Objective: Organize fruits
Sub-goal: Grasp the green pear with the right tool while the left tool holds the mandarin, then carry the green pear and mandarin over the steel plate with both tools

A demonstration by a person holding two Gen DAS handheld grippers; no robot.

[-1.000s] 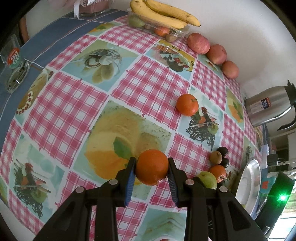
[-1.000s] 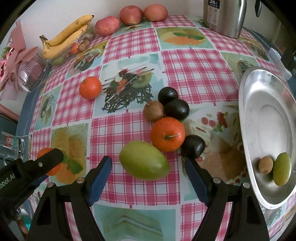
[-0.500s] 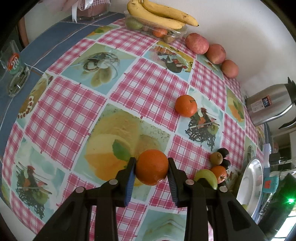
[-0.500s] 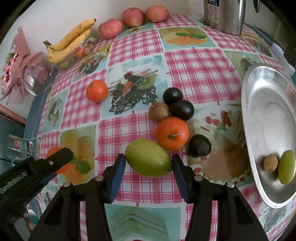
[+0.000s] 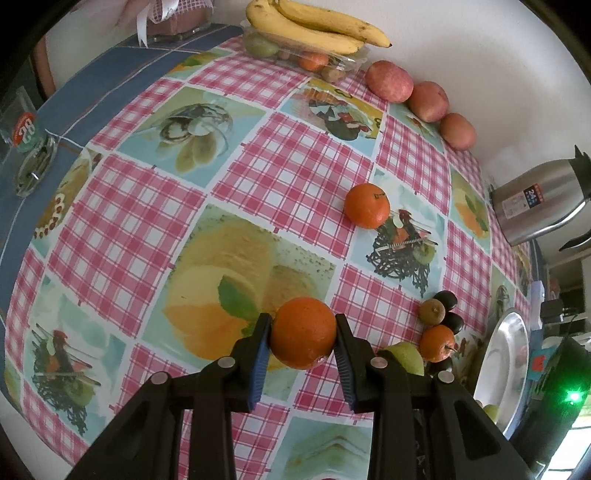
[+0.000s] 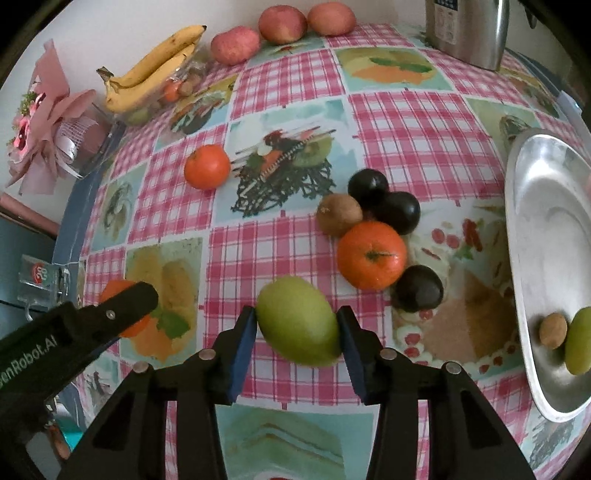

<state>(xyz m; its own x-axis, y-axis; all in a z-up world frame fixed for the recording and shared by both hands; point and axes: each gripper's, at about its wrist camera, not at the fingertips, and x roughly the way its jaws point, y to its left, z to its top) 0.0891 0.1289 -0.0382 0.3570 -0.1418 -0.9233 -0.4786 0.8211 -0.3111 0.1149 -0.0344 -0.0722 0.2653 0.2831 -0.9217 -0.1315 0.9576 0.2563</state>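
Two fruits are in the tongs. The left gripper [image 5: 303,343] pinches an orange [image 5: 303,332], round, bright and finely dimpled, its blue ribbed pads [image 5: 259,360] pressed on either flank just over a printed yellow fruit panel of the tablecloth [image 5: 147,206]. The right gripper [image 6: 297,332] has its pads against the sides of a green mango [image 6: 298,320], a smooth, matte, egg-shaped fruit lying at the near end of a small cluster; whether it is lifted clear of the cloth is hard to tell from this angle.

Just beyond the mango sits a glossy tangerine [image 6: 371,254] with a stalk scar, touching a fuzzy brown kiwi [image 6: 339,214] and three dark, smooth round fruits [image 6: 400,212]. A second tangerine [image 6: 207,167] lies apart on the pink check. To the right, a shiny oval metal tray [image 6: 546,236] holds another green mango [image 6: 578,341] and a small brown fruit [image 6: 553,330]. Along the wall stand three rosy apples [image 6: 282,20], a yellow banana bunch [image 6: 147,79] on top of a clear plastic box, and a brushed steel jug [image 6: 467,31].

Both grippers are black plastic with long angled arms, pointing steeply down at the oilcloth-like table cover; the left one's arm shows at the lower left of the right wrist view.
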